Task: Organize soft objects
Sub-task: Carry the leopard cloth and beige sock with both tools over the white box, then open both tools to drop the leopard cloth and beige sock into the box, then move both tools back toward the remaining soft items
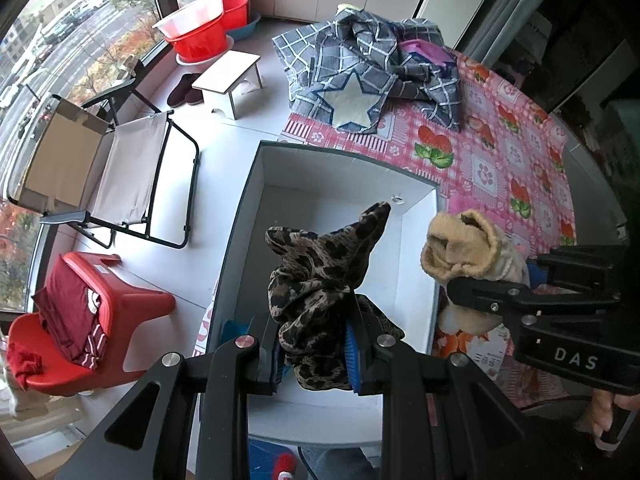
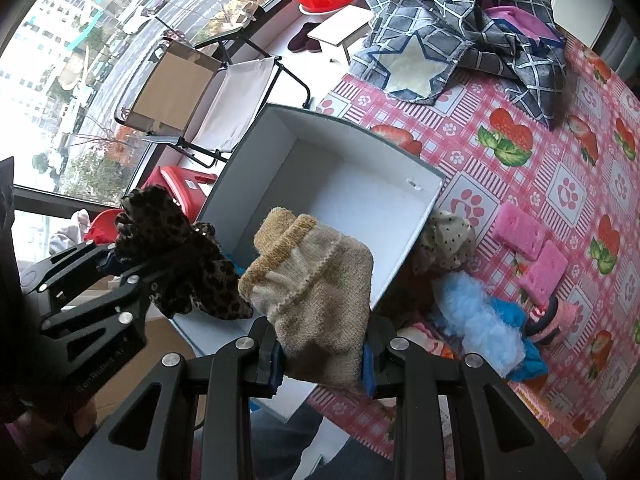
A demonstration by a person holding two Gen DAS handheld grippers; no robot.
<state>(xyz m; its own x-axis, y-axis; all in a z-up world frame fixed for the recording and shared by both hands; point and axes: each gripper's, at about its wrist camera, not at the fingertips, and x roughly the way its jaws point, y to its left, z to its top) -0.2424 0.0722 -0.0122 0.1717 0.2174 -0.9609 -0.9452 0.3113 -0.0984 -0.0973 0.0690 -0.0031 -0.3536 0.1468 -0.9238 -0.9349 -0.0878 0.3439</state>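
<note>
My left gripper (image 1: 316,350) is clamped on a crumpled leopard-print cloth (image 1: 320,276), which hangs above the open white box (image 1: 416,240) on the table. My right gripper (image 2: 322,354) pinches a beige knitted sock (image 2: 316,280), held over the box's near right corner. The box interior looks bare white. To its right on the pink strawberry tablecloth (image 2: 560,152) lie a polka-dot cloth (image 2: 450,236), a fluffy blue piece (image 2: 476,316) and 2 pink sponges (image 2: 532,248). A grey checked blanket (image 2: 460,32) sits at the far end.
</note>
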